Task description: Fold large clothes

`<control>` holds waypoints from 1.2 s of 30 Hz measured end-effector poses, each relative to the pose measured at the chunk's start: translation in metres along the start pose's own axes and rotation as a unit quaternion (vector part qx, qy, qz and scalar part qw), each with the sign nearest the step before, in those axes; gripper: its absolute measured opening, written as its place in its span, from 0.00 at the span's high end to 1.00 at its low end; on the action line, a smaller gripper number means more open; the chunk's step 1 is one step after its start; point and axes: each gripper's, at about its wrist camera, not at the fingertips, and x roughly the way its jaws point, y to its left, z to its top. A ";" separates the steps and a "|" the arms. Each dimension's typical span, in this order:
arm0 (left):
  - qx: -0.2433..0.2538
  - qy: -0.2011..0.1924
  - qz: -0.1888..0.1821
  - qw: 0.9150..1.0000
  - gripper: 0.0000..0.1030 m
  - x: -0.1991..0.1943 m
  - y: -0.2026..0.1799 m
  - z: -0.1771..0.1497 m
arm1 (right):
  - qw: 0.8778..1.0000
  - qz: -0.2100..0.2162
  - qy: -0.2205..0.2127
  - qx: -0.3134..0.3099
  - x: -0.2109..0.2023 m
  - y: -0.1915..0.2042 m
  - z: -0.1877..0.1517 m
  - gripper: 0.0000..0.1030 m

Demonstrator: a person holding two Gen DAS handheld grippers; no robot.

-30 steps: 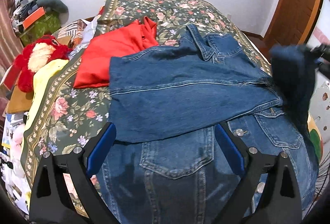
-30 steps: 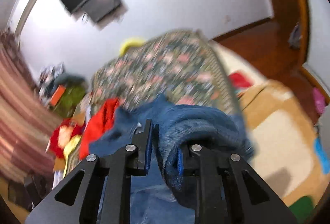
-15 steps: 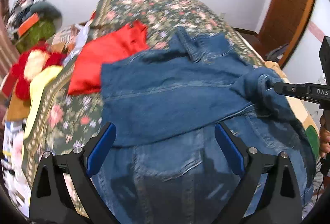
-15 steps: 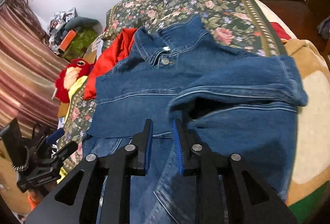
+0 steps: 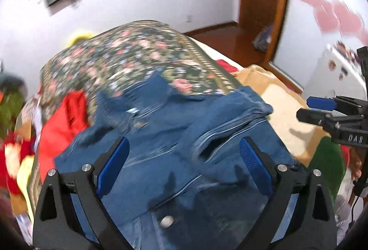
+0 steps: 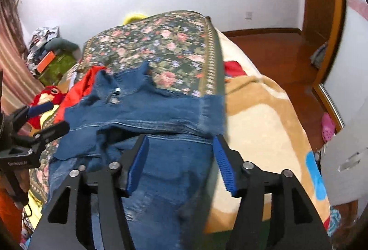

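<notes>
Left wrist view: my left gripper (image 5: 184, 162) hangs over the denim jacket (image 5: 174, 158) on the bed (image 5: 147, 52), fingers spread wide, pinching nothing. The stiff, seamed denim lies with a sleeve (image 5: 232, 111) across its body. The right gripper (image 5: 308, 109) hangs beyond the jacket's edge.

Right wrist view: my right gripper (image 6: 181, 164) is opening, nothing between its fingers; the sleeve (image 6: 161, 111) lies flat above them. Next, I judge, grip through thick hem layers and fold squarely, keeping the red garment (image 6: 80, 91) clear.
</notes>
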 end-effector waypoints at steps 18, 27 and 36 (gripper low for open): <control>0.141 0.110 -0.028 0.983 0.22 0.156 -0.095 0.023 | 0.993 0.022 0.099 0.057 0.061 -0.049 -0.049 0.45; 0.083 0.116 -0.043 0.989 0.72 0.167 -0.070 0.029 | 0.992 0.028 0.110 0.059 0.070 -0.050 -0.055 0.44; -0.028 0.036 -0.074 0.996 0.91 0.091 0.000 0.057 | 0.994 0.018 0.095 0.041 0.055 -0.038 -0.041 0.44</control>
